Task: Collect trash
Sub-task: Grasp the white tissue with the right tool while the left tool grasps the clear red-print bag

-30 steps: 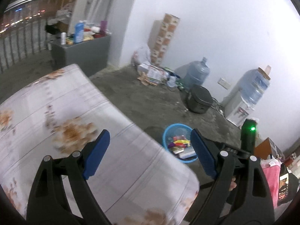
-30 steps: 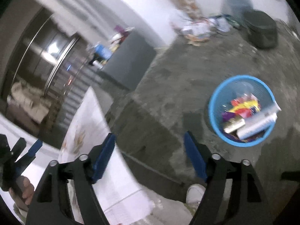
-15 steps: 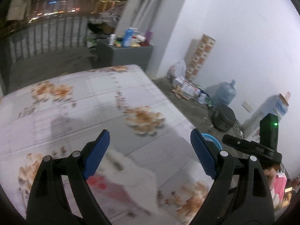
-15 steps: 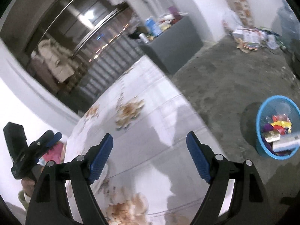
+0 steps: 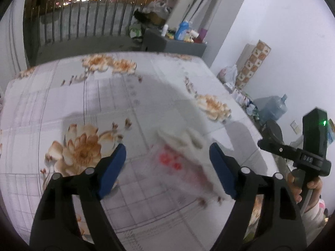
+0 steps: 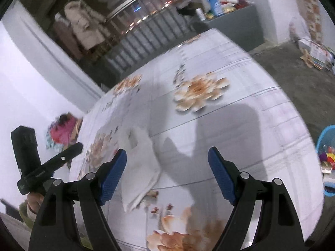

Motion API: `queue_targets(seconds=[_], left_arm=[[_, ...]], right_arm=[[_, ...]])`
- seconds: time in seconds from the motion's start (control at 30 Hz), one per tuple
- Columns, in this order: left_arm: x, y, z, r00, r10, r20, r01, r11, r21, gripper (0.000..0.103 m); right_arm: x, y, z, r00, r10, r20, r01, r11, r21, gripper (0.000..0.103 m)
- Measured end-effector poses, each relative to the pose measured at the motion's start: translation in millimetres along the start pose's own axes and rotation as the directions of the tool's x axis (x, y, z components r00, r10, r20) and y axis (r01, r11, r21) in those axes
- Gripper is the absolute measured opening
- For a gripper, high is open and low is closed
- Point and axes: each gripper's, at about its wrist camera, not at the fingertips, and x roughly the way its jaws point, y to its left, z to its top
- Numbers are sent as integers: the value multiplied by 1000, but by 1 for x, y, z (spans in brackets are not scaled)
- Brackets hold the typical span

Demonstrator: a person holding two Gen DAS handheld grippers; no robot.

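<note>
A white plastic bag with red print (image 5: 184, 159) lies crumpled on the flower-patterned table (image 5: 100, 96). My left gripper (image 5: 167, 167) is open and hovers just above and in front of it, the bag between its blue pads. In the right wrist view the same bag (image 6: 142, 163) lies at lower left, beside my left pad. My right gripper (image 6: 167, 171) is open and empty above the table (image 6: 209, 125). A blue trash basket (image 6: 326, 159) with wrappers stands on the floor at the right edge.
The right handle with a green light (image 5: 314, 138) shows at the table's right side. A grey cabinet with bottles (image 5: 178, 39), a railing (image 5: 83, 21), water jugs (image 5: 272, 106) and floor clutter lie beyond. The left handle (image 6: 31, 163) is at left.
Both grippers have swung from the floor and basket up over the table. The white bag has come into view and now lies between the left gripper's pads.
</note>
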Motion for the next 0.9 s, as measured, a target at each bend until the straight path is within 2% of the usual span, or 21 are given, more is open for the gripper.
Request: queue_targets(seconds=[0.13, 0.23, 0.37, 0.47, 0.5, 0.57, 0.73, 0.8, 0.87, 0.9], left_arm=[[12, 7, -13, 998, 5, -56, -5, 1000, -5, 59], [19, 12, -25, 992, -34, -119, 29, 999, -44, 50], [23, 13, -39, 980, -97, -176, 82, 993, -88, 44], [33, 15, -47, 967, -140, -212, 112, 984, -141, 41], [33, 15, -47, 970, -143, -198, 115, 982, -147, 36], [35, 16, -48, 970, -147, -191, 117, 980, -160, 35], [44, 21, -44, 965, -210, -158, 170, 957, -237, 34], [44, 23, -44, 959, -253, -129, 209, 937, -281, 34], [41, 23, -43, 946, -316, -71, 280, 908, -310, 34], [40, 21, -41, 944, -326, -55, 294, 905, -308, 34]], right_arm=[[19, 23, -5, 999, -10, -46, 7, 998, -68, 78], [33, 37, -7, 997, -15, -77, 7, 995, -104, 74], [55, 50, -8, 992, -39, -120, 20, 988, -155, 67], [69, 55, -12, 984, -71, -161, 39, 981, -192, 56], [71, 58, -14, 984, -95, -151, 61, 975, -213, 51], [74, 61, -14, 981, -121, -149, 81, 966, -245, 45], [73, 54, -13, 982, -119, -146, 83, 969, -234, 30], [73, 51, -12, 983, -112, -146, 78, 972, -223, 25], [73, 48, -11, 984, -101, -146, 69, 976, -207, 23], [72, 45, -11, 985, -92, -146, 62, 978, -199, 22]])
